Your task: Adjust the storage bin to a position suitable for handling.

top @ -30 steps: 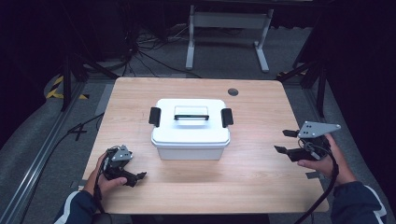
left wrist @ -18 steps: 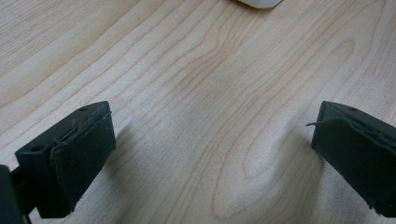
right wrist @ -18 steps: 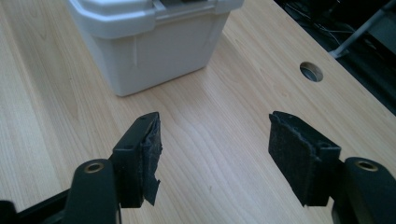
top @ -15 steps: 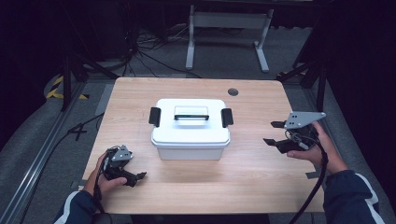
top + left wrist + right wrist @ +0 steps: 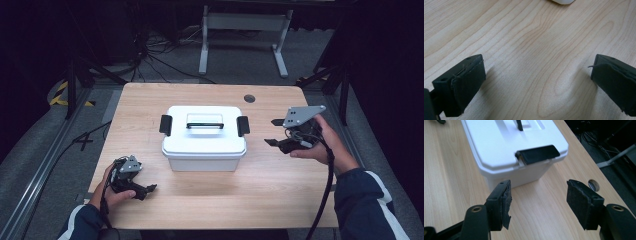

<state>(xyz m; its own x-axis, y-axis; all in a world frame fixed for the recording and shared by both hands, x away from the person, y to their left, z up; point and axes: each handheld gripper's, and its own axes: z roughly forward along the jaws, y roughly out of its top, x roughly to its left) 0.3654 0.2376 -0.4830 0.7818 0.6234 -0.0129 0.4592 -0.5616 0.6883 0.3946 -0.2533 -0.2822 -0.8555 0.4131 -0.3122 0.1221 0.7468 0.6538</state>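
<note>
A white lidded box [image 5: 204, 137] stands in the middle of the wooden table [image 5: 270, 200], with a black handle [image 5: 205, 121] on top and a black latch on each end. Its right latch [image 5: 537, 154] faces my right gripper [image 5: 539, 201], which is open and hovers just right of the box [image 5: 506, 147] with nothing between its jaws. In the high view that right gripper [image 5: 274, 133] is held above the table by a hand. My left gripper [image 5: 150, 188] rests low at the front left, open and empty. Bare wood lies between its jaws in the left gripper view, where the left gripper [image 5: 537, 77] points toward the box corner [image 5: 562, 1].
A round cable hole [image 5: 249, 98] sits near the table's far right edge. Beyond the table are a white metal stand [image 5: 243, 30], cables on the floor and dark frame rails on both sides. Bare wood lies in front of the box.
The right gripper has moved left and forward toward the box's right latch and risen a little. The left gripper has stayed in place.
</note>
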